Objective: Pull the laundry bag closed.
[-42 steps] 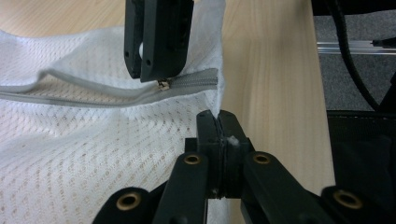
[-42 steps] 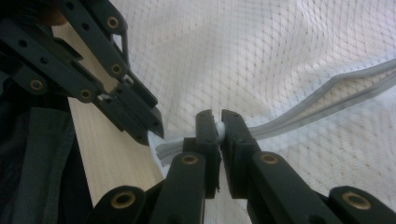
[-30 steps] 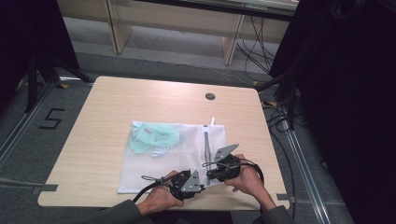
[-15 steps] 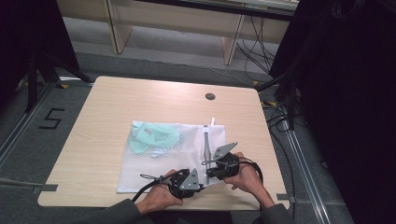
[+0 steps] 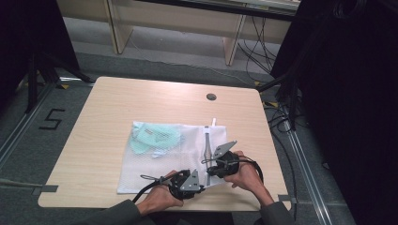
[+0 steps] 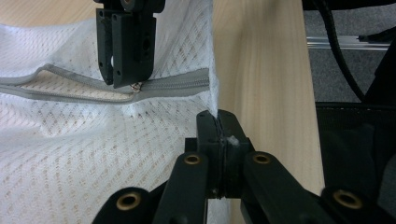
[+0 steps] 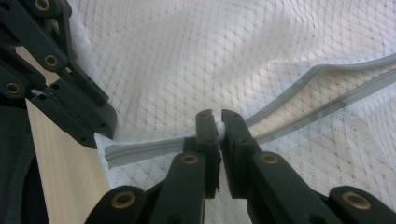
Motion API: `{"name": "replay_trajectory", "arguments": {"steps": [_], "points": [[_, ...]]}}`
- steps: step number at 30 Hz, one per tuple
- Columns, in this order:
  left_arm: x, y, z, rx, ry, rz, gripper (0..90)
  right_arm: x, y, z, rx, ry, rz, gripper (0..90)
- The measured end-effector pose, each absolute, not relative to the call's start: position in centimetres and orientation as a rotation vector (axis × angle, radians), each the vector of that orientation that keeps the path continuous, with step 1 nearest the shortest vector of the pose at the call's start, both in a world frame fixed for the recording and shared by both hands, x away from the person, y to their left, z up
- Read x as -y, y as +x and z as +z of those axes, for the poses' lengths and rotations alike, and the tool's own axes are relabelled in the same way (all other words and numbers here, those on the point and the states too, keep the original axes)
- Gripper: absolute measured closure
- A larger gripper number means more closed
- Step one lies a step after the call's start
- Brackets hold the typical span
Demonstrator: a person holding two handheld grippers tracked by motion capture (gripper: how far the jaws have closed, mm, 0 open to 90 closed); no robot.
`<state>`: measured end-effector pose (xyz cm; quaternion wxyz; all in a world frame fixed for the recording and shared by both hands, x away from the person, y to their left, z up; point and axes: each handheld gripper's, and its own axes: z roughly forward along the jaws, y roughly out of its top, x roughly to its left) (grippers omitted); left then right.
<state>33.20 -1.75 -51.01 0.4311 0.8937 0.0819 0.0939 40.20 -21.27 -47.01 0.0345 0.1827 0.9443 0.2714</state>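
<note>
A white mesh zip bag [image 5: 159,164] lies flat on the wooden table [image 5: 117,103], with a pale green cloth [image 5: 152,138] inside its far left part. My left gripper [image 6: 217,119] is shut on the bag's near corner, just past the end of the grey zipper [image 6: 177,86]. My right gripper [image 7: 216,120] is shut on the small white zipper pull [image 7: 219,127]. Beyond the pull the two zipper tapes [image 7: 327,86] lie apart; between the pull and the corner they are joined. In the high view the left gripper [image 5: 201,186] and right gripper [image 5: 207,171] sit close together at the bag's near right corner.
The table's right edge [image 6: 299,93] runs close beside the left gripper, with grey floor and black cables [image 6: 336,42] past it. A round cable hole [image 5: 211,96] sits at the table's far side. Cables [image 5: 281,122] trail on the floor to the right.
</note>
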Motion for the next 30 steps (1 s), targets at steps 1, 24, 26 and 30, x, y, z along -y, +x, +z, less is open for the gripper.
{"name": "replay_trajectory", "arguments": {"steps": [1, 24, 26, 30], "points": [[1.7, 33.2, -51.0, -0.200, 2.231, 0.228, 89.0, 21.2, 40.3, -47.0, -2.900, 0.566, 0.831, 86.7], [1.9, 32.9, -51.0, -0.187, 2.238, 0.210, 89.0, 21.0, 42.5, -47.4, -2.869, 0.607, 0.758, 86.7], [1.8, 32.9, -51.0, -0.195, 2.236, 0.211, 89.0, 21.0, 42.8, -47.4, -2.867, 0.598, 0.783, 86.7], [1.9, 33.0, -50.9, -0.179, 2.235, 0.208, 89.0, 21.0, 43.3, -47.6, -2.861, 0.609, 0.759, 86.7]]}}
